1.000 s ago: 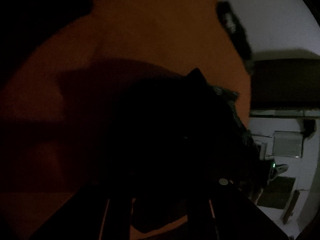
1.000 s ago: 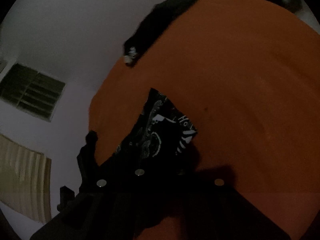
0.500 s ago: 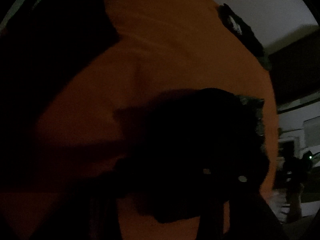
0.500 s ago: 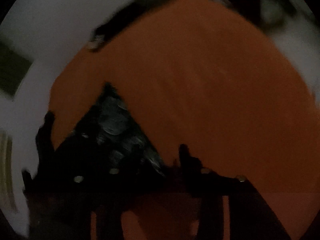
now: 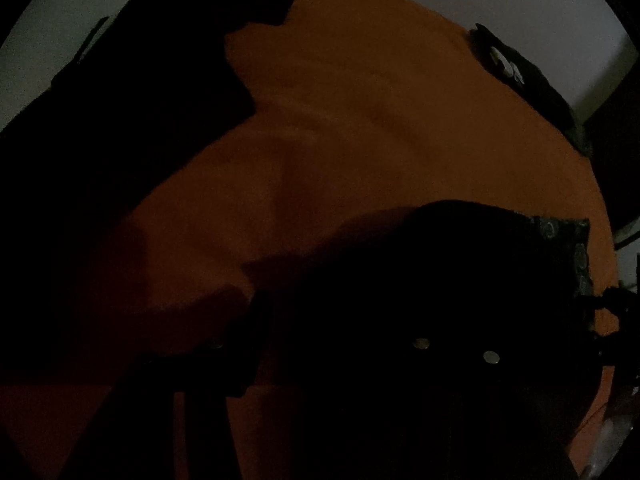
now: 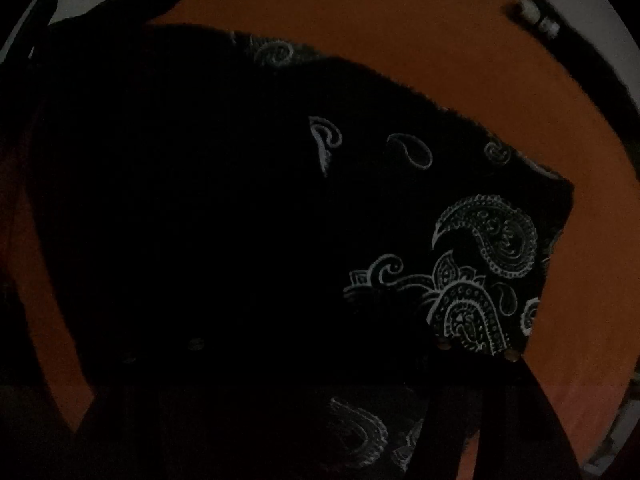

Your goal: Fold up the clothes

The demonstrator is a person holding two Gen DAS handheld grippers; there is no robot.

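A black cloth with a white paisley print (image 6: pixel 472 264) lies spread on the orange surface (image 6: pixel 420 40) and fills most of the right wrist view. My right gripper (image 6: pixel 332 360) hangs over it, jaws opening; the cloth lies under the gap and the pads do not press it. In the left wrist view the same cloth (image 5: pixel 460 272) is a dark mass at lower right. My left gripper (image 5: pixel 340 348) is over its left edge, jaws opening, one finger above bare orange (image 5: pixel 360 120), nothing pinched. Deep shadow hides the fingertips.
A large dark garment (image 5: pixel 120 120) covers the upper left of the orange surface. Another dark item with a white print (image 5: pixel 516 72) lies at the far right edge, also seen as a dark strip (image 6: pixel 580 60). Pale walls lie beyond.
Both grippers were shut on the paisley cloth and now stand open. The right gripper swung and rolled across over the cloth, which now lies flat. The left gripper tipped further down.
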